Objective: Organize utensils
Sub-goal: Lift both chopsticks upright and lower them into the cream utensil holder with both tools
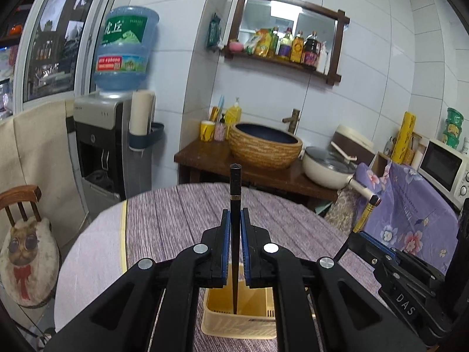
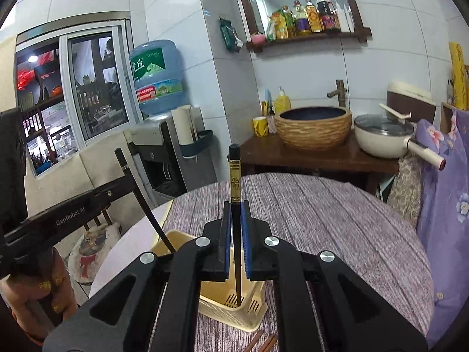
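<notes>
A round counter [image 1: 176,220] covered in a purple-grey striped cloth carries a pale yellow plastic utensil basket [image 1: 239,322]. The left claw [image 1: 235,220] pinches a black chopstick [image 1: 235,193] upright, its lower tip down inside the basket. The right claw [image 2: 236,214] pinches a second black chopstick with a gold band [image 2: 235,182], also upright, with its tip at the basket's slotted bottom. Two reddish-brown chopsticks [image 2: 263,343] lie on the counter just beside the basket.

Two black chopsticks [image 2: 235,220], one yellow utensil basket [image 2: 234,311], two brown chopsticks [image 2: 263,343], one table [image 2: 337,220]
</notes>
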Available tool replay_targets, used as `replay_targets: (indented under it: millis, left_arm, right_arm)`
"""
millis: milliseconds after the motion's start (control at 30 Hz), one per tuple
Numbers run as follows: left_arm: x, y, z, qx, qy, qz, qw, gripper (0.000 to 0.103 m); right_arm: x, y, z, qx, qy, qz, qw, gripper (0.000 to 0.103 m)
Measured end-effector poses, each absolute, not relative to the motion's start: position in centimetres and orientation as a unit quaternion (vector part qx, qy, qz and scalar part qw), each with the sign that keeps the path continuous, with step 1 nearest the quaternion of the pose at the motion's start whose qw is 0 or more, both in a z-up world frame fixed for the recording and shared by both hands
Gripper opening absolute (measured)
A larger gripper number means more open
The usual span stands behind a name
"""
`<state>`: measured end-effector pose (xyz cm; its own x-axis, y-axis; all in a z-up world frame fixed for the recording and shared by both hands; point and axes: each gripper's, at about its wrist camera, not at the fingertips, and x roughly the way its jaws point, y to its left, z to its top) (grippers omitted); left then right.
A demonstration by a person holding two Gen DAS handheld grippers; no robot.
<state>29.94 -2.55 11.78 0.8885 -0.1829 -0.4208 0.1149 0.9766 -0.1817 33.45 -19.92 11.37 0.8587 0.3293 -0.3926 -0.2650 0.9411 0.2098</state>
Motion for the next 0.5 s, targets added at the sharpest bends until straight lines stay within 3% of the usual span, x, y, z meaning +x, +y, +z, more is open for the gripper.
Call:
replay_targets:
  millis: [400, 500]
  left_arm:
    - [30.8, -2.4, 9.2, -0.08, 0.251, -0.081, 0.961, 0.008]
    - [30.4, -2.7, 9.1, -0.07, 0.244, -0.081, 0.964, 0.02]
  right_arm:
    - [34.0, -20.8, 9.9, 0.092, 0.218, 0.148, 0.96, 0.008]
    - [34.1, -21.1, 9.7, 0.096, 0.219, 0.145, 0.96, 0.008]
